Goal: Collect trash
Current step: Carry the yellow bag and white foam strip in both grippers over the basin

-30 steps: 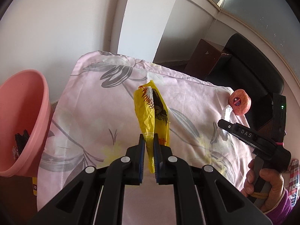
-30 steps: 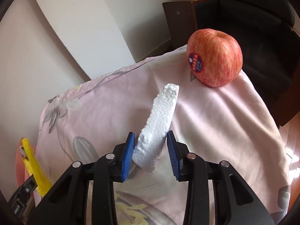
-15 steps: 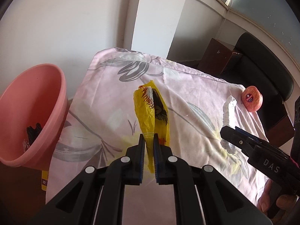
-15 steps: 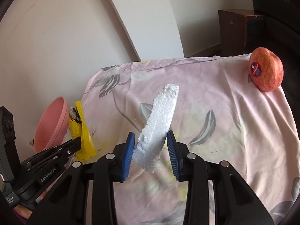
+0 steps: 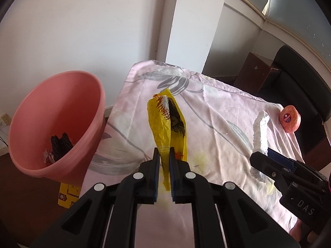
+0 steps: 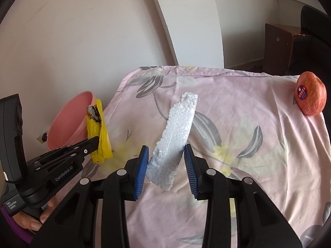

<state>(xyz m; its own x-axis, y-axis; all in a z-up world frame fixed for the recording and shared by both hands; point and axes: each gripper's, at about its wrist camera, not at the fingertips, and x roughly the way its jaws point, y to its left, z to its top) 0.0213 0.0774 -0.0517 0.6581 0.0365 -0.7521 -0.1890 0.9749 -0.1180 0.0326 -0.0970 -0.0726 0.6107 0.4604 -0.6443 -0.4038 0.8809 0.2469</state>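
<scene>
Both grippers clamp trash: left gripper wrapper, right gripper foam

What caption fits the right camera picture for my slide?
Right gripper holds a white foam piece above the pink cloth, apple far off.

Table draped in pink floral cloth (wrinkled); apple rests on cloth at far right corner.
</scene>
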